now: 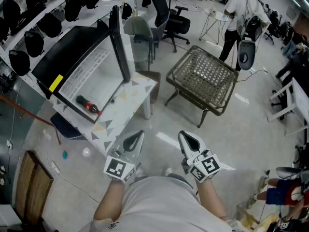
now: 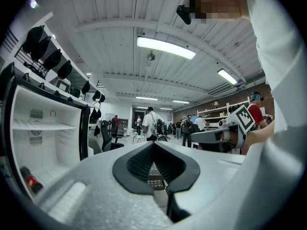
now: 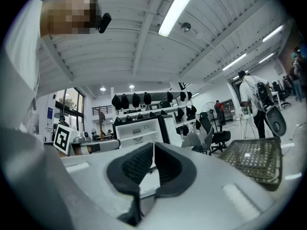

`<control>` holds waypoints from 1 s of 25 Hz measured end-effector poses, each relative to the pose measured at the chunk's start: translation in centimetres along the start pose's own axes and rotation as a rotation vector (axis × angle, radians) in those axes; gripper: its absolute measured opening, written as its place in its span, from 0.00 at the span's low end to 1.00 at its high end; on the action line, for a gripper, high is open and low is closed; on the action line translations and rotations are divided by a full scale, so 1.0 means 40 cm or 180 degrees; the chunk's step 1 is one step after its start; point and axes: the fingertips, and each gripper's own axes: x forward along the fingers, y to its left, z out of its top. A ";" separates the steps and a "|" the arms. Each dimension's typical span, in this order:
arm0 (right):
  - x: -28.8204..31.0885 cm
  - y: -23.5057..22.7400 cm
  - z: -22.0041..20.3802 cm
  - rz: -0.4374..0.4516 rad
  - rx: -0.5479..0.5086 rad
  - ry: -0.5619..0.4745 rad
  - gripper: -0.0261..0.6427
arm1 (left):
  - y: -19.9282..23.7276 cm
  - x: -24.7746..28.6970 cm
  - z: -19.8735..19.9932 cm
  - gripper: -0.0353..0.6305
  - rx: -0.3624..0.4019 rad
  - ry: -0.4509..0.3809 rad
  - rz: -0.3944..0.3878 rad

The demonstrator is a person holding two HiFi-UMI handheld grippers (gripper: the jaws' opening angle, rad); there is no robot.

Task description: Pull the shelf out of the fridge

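Pressing flat together, the black cross-hatched rubber pads of the left claw (image 2: pixel 153 152) are pinching nothing, and a smooth grey-white plastic shell is curving around them in a rounded heart shape. On the right claw (image 3: pixel 153 150) the same dark, finely gridded pads are meeting along a thin seam, with nothing between them. Both claws are pointing forward and level over a glossy pale floor (image 1: pixel 251 129). Each is carrying a cube of black-and-white square markers (image 1: pixel 119 168) just ahead of the person's light grey shirt.

Further out, ahead and to the left, a white tabletop (image 1: pixel 130 98) speckled with pale triangular patches is standing on straight white legs. A small boxy fridge (image 1: pixel 63 52) is sitting on it. Its shell is matte black, its lining is smooth white plastic, and its flat door (image 1: pixel 118 42) is standing wide open. The shelf (image 1: pixel 94 64), a thin white panel that looks finely ribbed, is lying across the middle of the cavity, fully inside and well apart from both claws. Below it, a dark bottle (image 1: pixel 88 105) with a red band is lying on its side on the fridge floor.

To the right, a square woven frame (image 1: pixel 205 76) of olive-brown lattice is standing on thin dark legs.
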 end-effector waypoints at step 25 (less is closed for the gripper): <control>-0.068 -0.166 -0.021 0.0348 0.0220 0.0025 0.06 | -0.119 0.149 -0.074 0.06 -0.0108 0.0173 0.0210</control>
